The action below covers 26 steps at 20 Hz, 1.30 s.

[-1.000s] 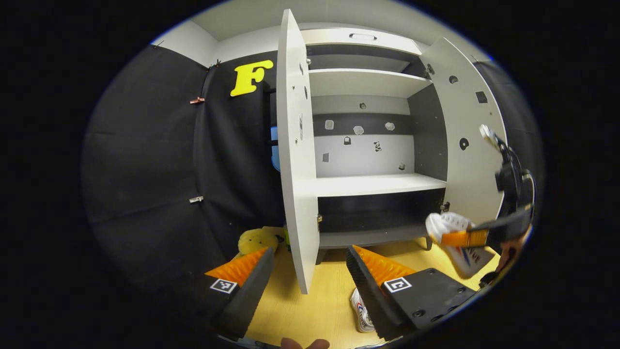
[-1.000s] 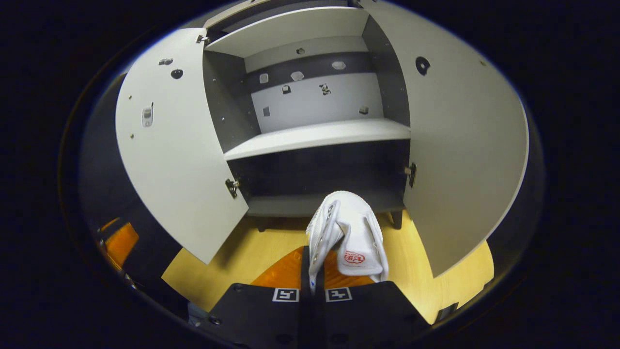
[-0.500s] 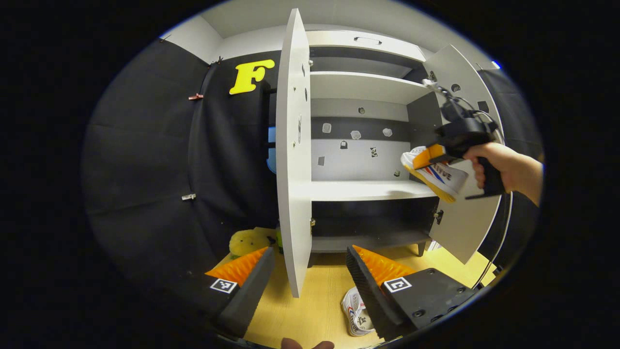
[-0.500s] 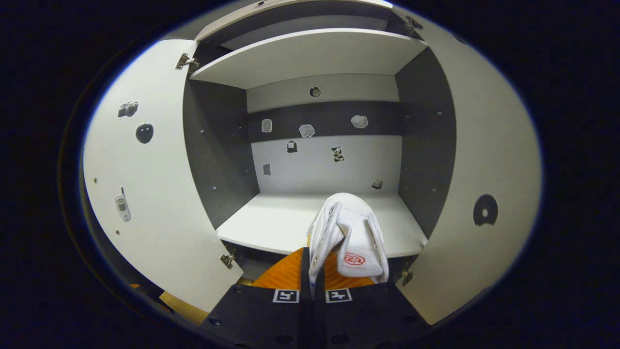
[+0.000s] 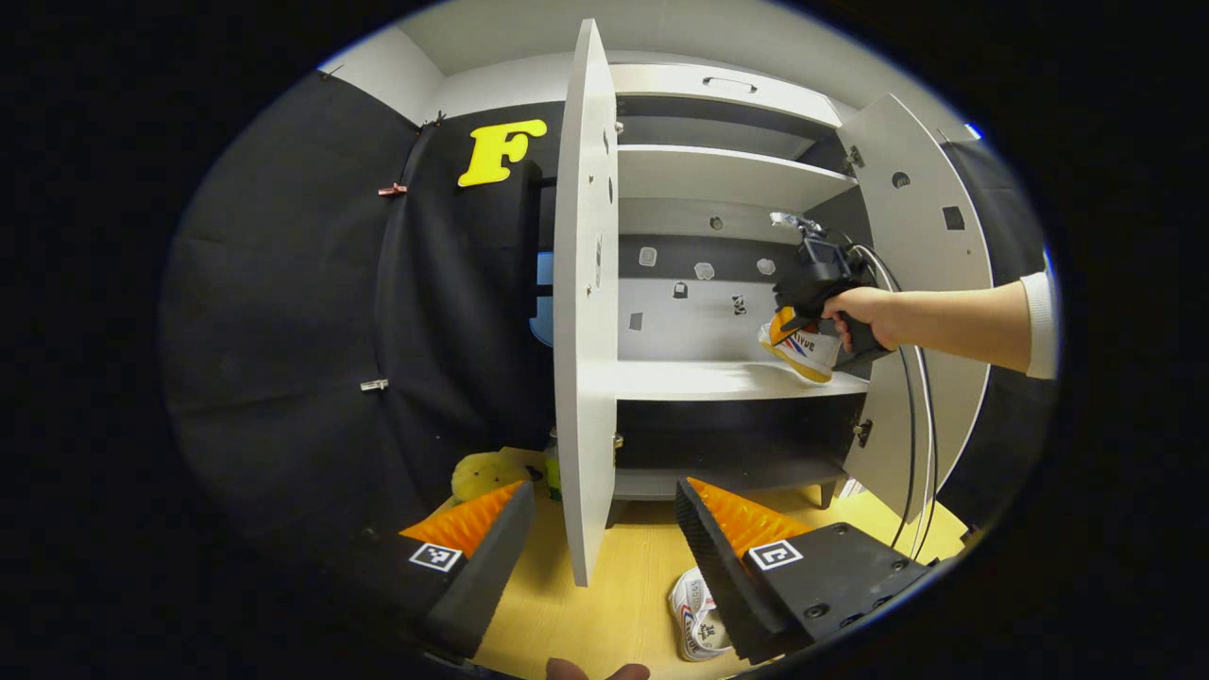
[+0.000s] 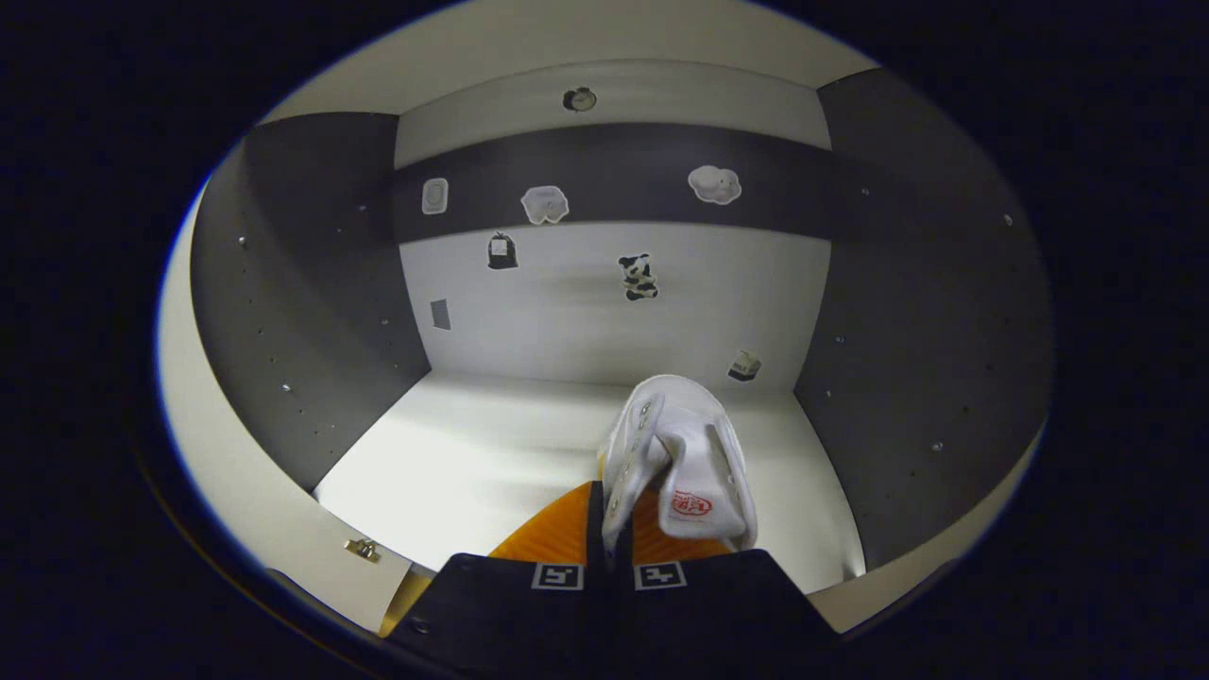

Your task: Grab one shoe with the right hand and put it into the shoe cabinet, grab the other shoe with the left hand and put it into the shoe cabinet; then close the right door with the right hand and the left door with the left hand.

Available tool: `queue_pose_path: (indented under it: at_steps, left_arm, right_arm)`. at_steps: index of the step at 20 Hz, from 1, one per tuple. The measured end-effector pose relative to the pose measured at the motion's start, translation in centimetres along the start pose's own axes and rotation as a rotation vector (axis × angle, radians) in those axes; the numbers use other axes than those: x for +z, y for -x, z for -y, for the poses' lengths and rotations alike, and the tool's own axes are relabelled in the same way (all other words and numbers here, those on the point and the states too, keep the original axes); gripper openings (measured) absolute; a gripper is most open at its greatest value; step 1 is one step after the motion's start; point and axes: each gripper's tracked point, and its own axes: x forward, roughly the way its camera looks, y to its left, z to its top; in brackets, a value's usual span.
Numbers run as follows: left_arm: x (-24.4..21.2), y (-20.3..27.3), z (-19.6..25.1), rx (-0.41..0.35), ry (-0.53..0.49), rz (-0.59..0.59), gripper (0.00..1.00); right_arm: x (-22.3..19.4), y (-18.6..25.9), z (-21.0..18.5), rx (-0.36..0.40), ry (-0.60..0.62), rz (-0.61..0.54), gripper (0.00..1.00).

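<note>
One shoe (image 6: 682, 458), toe pointing inward, hangs clamped in right tongs (image 6: 609, 543).

Your right gripper (image 6: 609, 534) pinches a white shoe (image 6: 682, 463) between both orange fingers (image 6: 548, 534), toe pointing into the shoe cabinet (image 6: 312, 312). The shoe hangs over the pale shelf (image 6: 472, 453); small stickers (image 6: 638, 276) dot the back wall.

yellow plush toy (image 5: 486, 472) on wooden floor (image 5: 604, 604) | stickers (image 6: 638, 276) on back panel
</note>
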Motion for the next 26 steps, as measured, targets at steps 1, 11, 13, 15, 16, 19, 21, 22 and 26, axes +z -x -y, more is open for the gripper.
queue_pose_path:
  at_steps: [1, 11, 13, 15, 16, 19, 21, 22, 26]
  left_arm:
    - [-0.1, 0.1, -0.1, 0.005, 0.000, -0.002, 0.94]
    - [-0.1, 0.0, -0.1, 0.043, -0.005, -0.013, 0.94]
    - [-0.3, -0.2, 0.3, 0.037, -0.004, -0.017, 0.94]
    - [-0.4, -0.2, 0.7, 0.029, 0.000, -0.017, 0.94]
    - [-0.3, -0.2, 0.8, 0.024, 0.004, -0.017, 0.94]
    - [-0.4, -0.4, 1.3, 0.011, 0.009, -0.016, 0.94]
    - [-0.5, -0.3, 1.5, 0.002, 0.008, -0.017, 0.94]
    - [-0.6, -0.3, 1.8, -0.004, 0.007, -0.019, 0.94]
    - [-1.4, -0.3, 2.4, -0.026, 0.006, -0.031, 0.94]
  right_arm:
    - [-0.1, -1.1, 0.0, -0.008, 0.005, -0.013, 0.05]
    - [-0.9, -7.0, 0.3, -0.101, 0.102, -0.092, 0.06]
    - [-0.8, -6.6, 0.3, -0.114, 0.097, -0.082, 0.16]
    - [-0.9, -5.7, -0.3, -0.086, 0.065, -0.085, 0.22]
    - [-0.7, -5.4, -0.6, -0.069, 0.038, -0.077, 0.27]
    - [-0.5, -3.6, -1.8, -0.002, -0.053, -0.049, 0.63]
    - [0.0, -1.9, -2.2, 0.017, -0.074, -0.002, 0.80]
    - [0.3, -1.0, -2.1, 0.019, -0.074, 0.026, 0.88]
    - [1.9, 4.0, -2.0, 0.028, -0.109, 0.178, 0.99]
